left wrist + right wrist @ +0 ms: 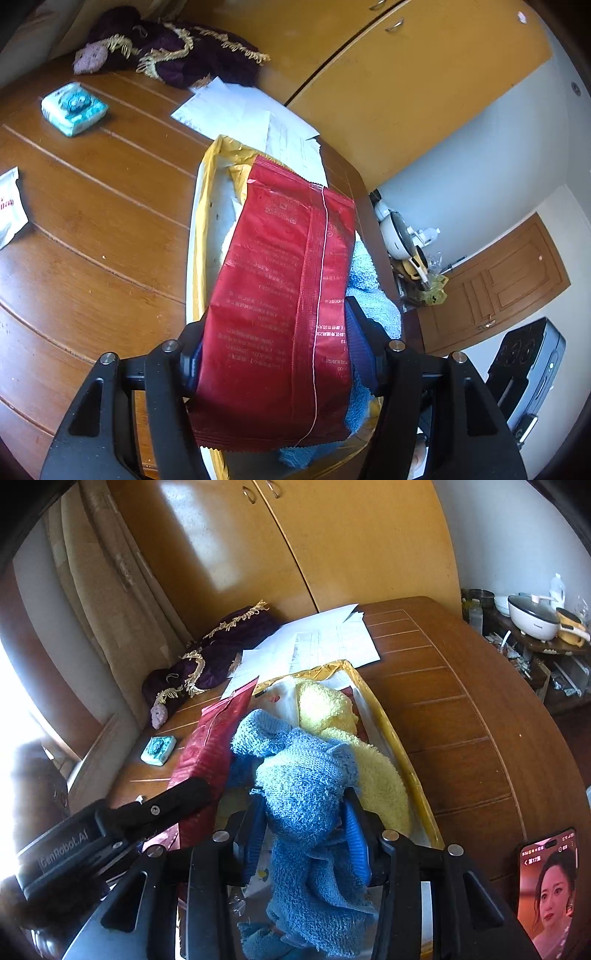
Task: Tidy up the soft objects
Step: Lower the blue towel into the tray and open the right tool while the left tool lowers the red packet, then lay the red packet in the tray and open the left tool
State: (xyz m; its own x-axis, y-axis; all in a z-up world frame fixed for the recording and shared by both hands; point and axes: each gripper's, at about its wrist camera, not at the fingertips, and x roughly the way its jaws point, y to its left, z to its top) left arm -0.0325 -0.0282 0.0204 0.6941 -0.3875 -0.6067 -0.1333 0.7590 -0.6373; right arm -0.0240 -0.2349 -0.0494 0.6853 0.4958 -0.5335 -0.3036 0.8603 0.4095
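My left gripper (284,350) is shut on a red foil packet (284,295), held over a gold-rimmed tray (207,192). From the right wrist view the same red packet (214,746) shows at the tray's left side, with the left gripper's black body (147,812) clamped on it. My right gripper (306,834) is shut on a blue towel (306,775), which hangs bunched between the blue pads (356,834) above the tray (399,746). A yellow towel (354,738) lies inside the tray. The blue towel (373,295) peeks out behind the packet.
On the brown wooden table (92,221) lie a teal tissue pack (74,107), a white packet (11,206), loose papers (236,110) and a purple fringed cloth (173,51). A phone (546,890) stands at the near right. Wooden cabinets stand behind the table.
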